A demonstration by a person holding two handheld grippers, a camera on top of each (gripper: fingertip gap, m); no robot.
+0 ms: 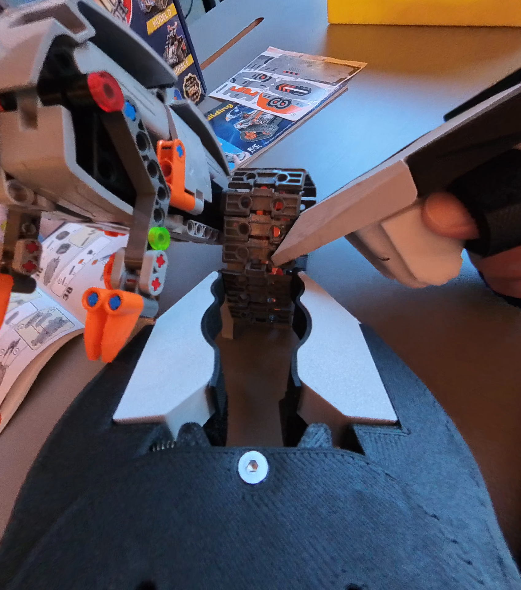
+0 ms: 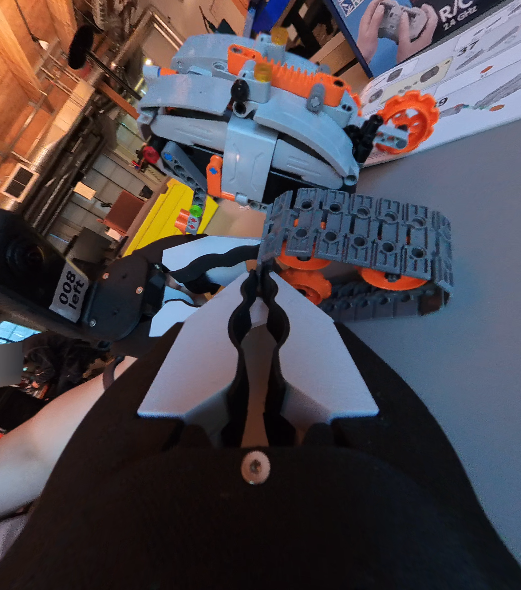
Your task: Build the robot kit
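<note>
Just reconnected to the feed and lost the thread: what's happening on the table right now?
A person holds both grippers at a grey and orange brick-built tracked vehicle. The left gripper is clamped across its dark grey track. The right gripper pinches a link at the track's end. An open instruction booklet and a sticker sheet lie nearby.

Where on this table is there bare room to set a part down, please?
Free: the grey table right of the track, and the stretch between the sticker sheet and yellow box. Crowded: around the model, over the open manual.
</note>
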